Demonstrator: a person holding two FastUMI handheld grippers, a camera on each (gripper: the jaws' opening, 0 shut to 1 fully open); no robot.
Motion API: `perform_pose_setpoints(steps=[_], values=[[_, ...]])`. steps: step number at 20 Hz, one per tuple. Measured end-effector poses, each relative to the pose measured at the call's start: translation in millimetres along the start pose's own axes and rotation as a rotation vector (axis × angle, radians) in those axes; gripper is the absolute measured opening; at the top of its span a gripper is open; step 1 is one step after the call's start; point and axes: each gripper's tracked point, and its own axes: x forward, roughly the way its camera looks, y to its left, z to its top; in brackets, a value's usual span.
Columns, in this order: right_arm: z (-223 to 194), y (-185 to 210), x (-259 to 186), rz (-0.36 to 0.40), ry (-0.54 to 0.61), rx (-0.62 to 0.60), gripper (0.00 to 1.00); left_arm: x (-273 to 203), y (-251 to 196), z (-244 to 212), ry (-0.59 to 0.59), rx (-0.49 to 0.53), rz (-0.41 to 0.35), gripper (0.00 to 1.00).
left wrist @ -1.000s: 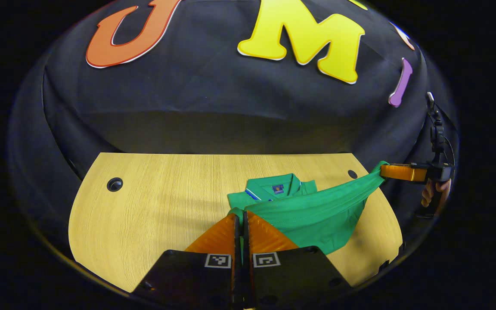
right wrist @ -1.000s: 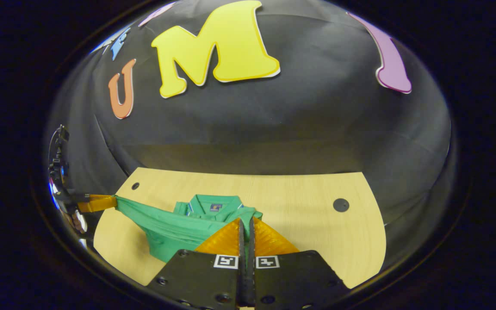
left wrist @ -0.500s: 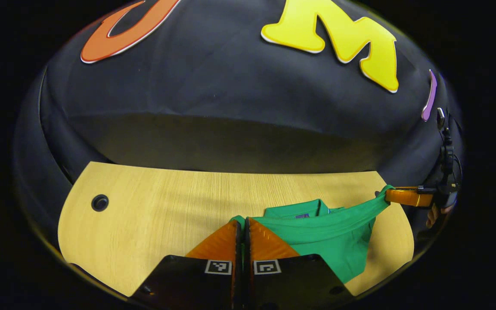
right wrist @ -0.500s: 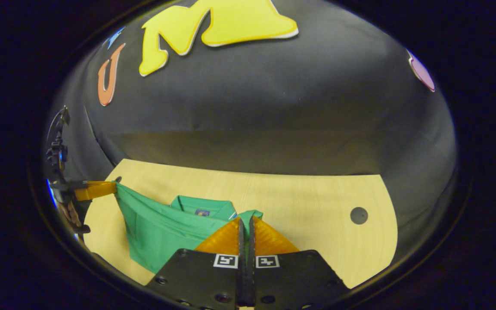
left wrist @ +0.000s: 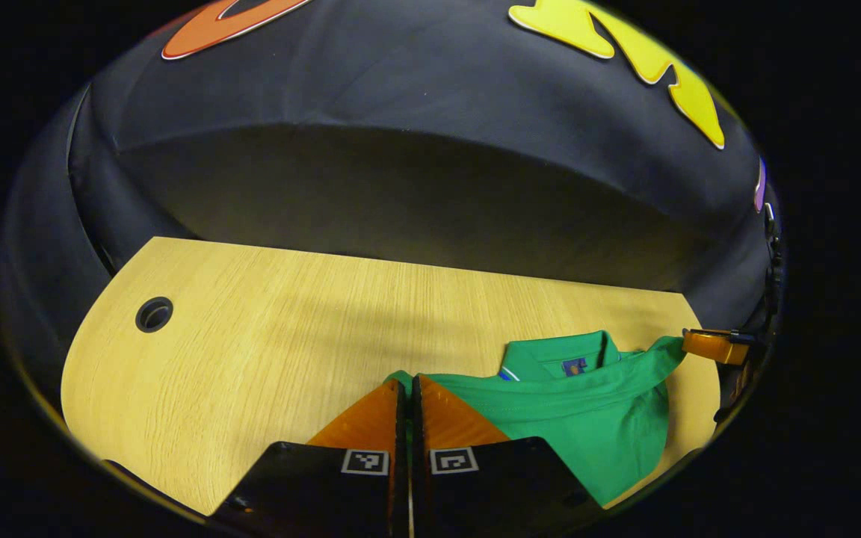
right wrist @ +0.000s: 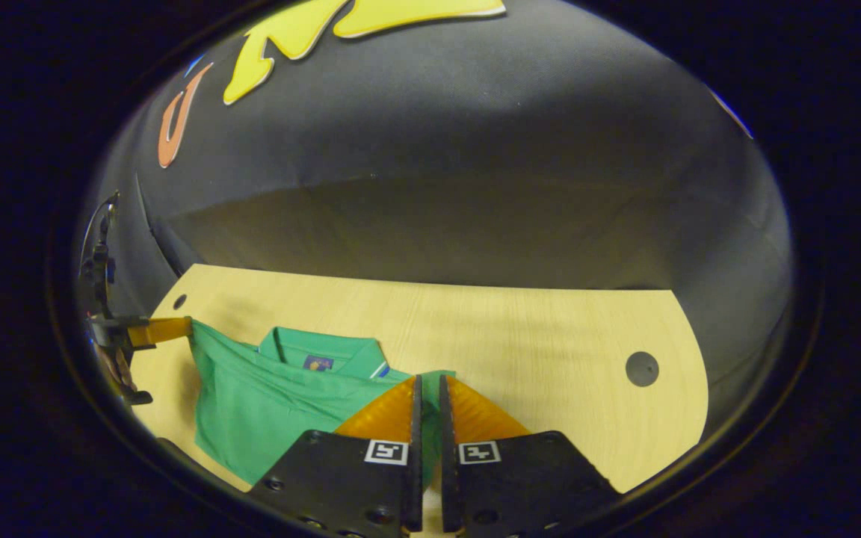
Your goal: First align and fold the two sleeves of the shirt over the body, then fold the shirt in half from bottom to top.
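A green polo shirt (left wrist: 587, 426) lies on the wooden table (left wrist: 251, 329), its collar (left wrist: 561, 357) facing the far side. My left gripper (left wrist: 408, 381) is shut on one corner of the bottom hem. In the left gripper view the right gripper (left wrist: 688, 342) pinches the other corner at the far right. The hem runs between them, just in front of the collar. In the right gripper view my right gripper (right wrist: 429, 377) has green cloth between its fingers, the shirt (right wrist: 258, 411) spreads to the left, and the left gripper (right wrist: 176, 327) grips the far corner.
The table (right wrist: 535, 344) has a round cable hole (left wrist: 154, 314) at its far left and another hole (right wrist: 641, 368) at its far right. The black cloth wall rises close behind the table's far edge. A hand (right wrist: 113, 366) holds the left gripper.
Both grippers have carried the hem forward and down toward the collar, so the lifted half now drapes lower over the body. The gap between the right gripper's fingers looks slightly wider.
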Motion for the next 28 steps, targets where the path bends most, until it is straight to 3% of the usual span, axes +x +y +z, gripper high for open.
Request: perform_pose_setpoints(steps=[3, 4, 5, 7, 9, 11, 14, 19, 24, 26, 28], values=[[-12, 1, -2, -0.008, 0.017, 0.002, 0.21, -1, 8, -8, 0.017, 0.036, 0.049, 0.2], [-14, 4, -6, -0.001, 0.012, -0.003, 0.23, -8, 10, -9, 0.014, 0.05, 0.06, 0.56], [-15, 8, -10, 0.006, 0.004, -0.005, 0.31, -11, 11, -8, 0.001, 0.057, 0.071, 0.71], [-13, 17, -26, 0.009, -0.02, -0.001, 0.59, -21, 11, -2, -0.033, 0.046, 0.096, 1.0], [-7, 25, -43, -0.001, -0.064, 0.003, 0.87, -40, 0, 9, -0.068, 0.022, 0.081, 1.0], [4, 35, -71, -0.01, -0.117, -0.004, 0.97, -66, -7, 28, -0.125, 0.023, 0.077, 1.0], [32, 50, -122, -0.026, -0.233, -0.032, 0.97, -121, -27, 66, -0.252, 0.054, 0.085, 1.0], [65, 81, -243, -0.03, -0.44, -0.018, 0.97, -224, -56, 108, -0.473, 0.098, 0.029, 1.0], [53, 108, -355, -0.043, -0.57, -0.041, 0.97, -331, -78, 115, -0.637, 0.134, 0.045, 1.0], [42, 114, -388, -0.068, -0.612, -0.041, 0.96, -361, -87, 106, -0.649, 0.146, 0.036, 0.96], [28, 122, -411, -0.075, -0.635, -0.019, 0.97, -384, -89, 89, -0.659, 0.149, 0.028, 1.0]])
